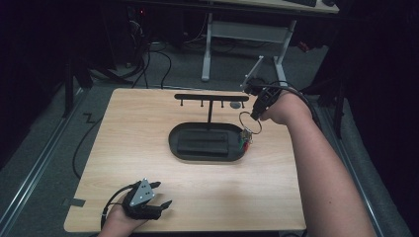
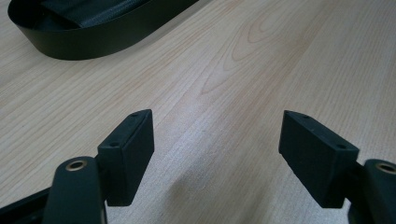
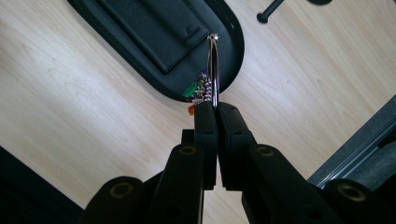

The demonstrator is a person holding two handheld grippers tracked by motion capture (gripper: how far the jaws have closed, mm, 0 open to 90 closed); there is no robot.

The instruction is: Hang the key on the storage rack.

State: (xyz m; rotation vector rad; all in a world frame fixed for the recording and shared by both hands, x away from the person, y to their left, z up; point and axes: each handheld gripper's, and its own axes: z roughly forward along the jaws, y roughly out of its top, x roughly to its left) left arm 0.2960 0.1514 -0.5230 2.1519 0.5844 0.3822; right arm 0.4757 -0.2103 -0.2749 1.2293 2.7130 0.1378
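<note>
Shiny metal makes a thin round ring (image 3: 213,70), pinched tight in the right gripper (image 3: 215,108) just above the end of a smooth black oval tray (image 3: 232,51). Small green, red and silver bits (image 3: 198,91) hang under the ring. Behind the tray stands a black rack (image 1: 211,98) with pegs. Near the front edge of the pale wood table (image 1: 148,133), the left gripper (image 2: 217,140) sits with jaws wide apart, holding nothing.
</note>
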